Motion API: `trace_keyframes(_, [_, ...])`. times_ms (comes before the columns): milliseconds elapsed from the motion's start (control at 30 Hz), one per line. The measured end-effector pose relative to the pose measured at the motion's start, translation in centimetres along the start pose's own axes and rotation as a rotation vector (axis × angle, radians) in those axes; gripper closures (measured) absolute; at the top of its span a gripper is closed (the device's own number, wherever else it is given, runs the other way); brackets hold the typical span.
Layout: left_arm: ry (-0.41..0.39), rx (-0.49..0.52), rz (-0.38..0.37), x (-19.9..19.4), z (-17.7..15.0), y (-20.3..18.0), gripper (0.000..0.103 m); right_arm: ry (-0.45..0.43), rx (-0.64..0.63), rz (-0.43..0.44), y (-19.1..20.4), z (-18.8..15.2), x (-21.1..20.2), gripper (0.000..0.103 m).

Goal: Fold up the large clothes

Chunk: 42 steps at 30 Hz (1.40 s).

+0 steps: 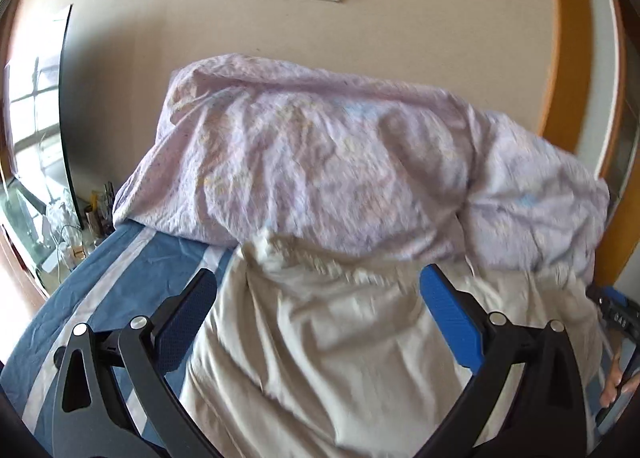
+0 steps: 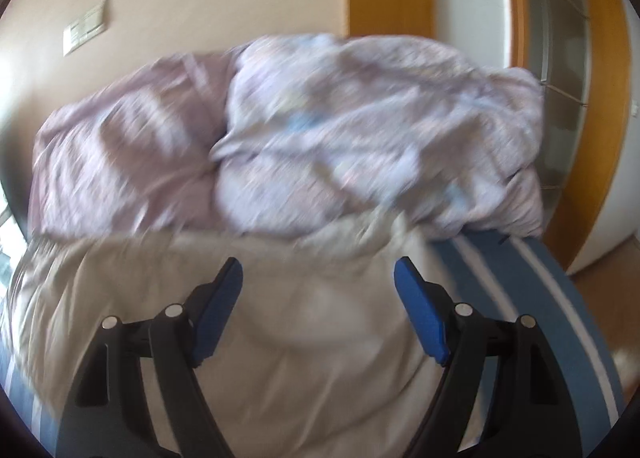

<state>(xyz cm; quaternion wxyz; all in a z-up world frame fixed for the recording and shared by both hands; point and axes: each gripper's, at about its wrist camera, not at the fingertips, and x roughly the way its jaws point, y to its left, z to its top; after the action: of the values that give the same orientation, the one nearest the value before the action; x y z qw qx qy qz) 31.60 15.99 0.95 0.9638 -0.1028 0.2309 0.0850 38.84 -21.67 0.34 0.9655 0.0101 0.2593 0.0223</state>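
While both cameras look along the bed toward the wall, I see my left gripper (image 1: pixel 316 294) with its fingers spread wide and nothing between the blue pads, poised above a pale beige garment (image 1: pixel 340 358) that lies crumpled on the blue striped bedsheet (image 1: pixel 132 258). My right gripper (image 2: pixel 318 286) is likewise spread apart and holds nothing — its view is motion-blurred, but the same beige garment (image 2: pixel 300 338) fills the space below and between its fingers. That garment spreads across the middle of the bed, its far edge running under or against a bulky lilac duvet (image 1: pixel 320 153) heaped along the wall edge of the bed; I cannot tell which. In the right wrist view the duvet (image 2: pixel 300 129) covers most of that far edge, and bare bedsheet (image 2: pixel 520 286) shows toward the bed's right side. At the right border of the left wrist view I see a hand (image 1: pixel 616 382) — part of the other gripper sits just above it.
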Motion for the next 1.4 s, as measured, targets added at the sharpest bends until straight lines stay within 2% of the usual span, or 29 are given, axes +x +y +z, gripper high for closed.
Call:
trace_keyframes(133, [0.039,0.064,-0.01,-0.1,-2.5,-3.0,0.001,0.025,-0.031,0.069,3.2,-1.5,-0.5,0.024])
trace_keyframes(267, [0.025,0.138,0.031,0.8,-3.7,-5.8,0.001,0.014,-0.084,0.09,6.6,-1.8,-0.6,0.025])
trace_keyframes(367, [0.044,0.155,0.059,2.3,-4.1,-6.9,0.001,0.027,-0.121,0.112,9.2,-2.0,0.2,0.025])
trace_keyframes(500, [0.077,0.162,0.119,4.7,-4.5,-7.3,0.001,0.08,-0.181,0.047,12.0,-2.4,3.1,0.025])
trace_keyframes(667, [0.097,0.12,0.154,7.0,-3.9,-6.4,0.001,0.162,-0.155,-0.019,12.0,-2.5,7.0,0.025])
trace_keyframes(767, [0.117,0.083,0.172,8.2,-3.5,-5.6,0.001,0.2,-0.127,-0.029,11.6,-2.5,8.5,0.022])
trace_keyframes(900, [0.155,0.016,0.157,9.8,-3.3,-4.1,0.001,0.239,-0.089,-0.023,10.8,-2.8,10.3,0.019])
trace_keyframes(1267, [0.178,0.014,0.175,12.9,-3.9,-3.9,0.001,0.271,-0.03,0.009,9.7,-3.5,13.4,0.014])
trace_keyframes(1400, [0.21,0.028,0.158,12.5,-4.0,-3.7,0.001,0.284,-0.035,0.023,9.1,-3.3,12.8,0.014])
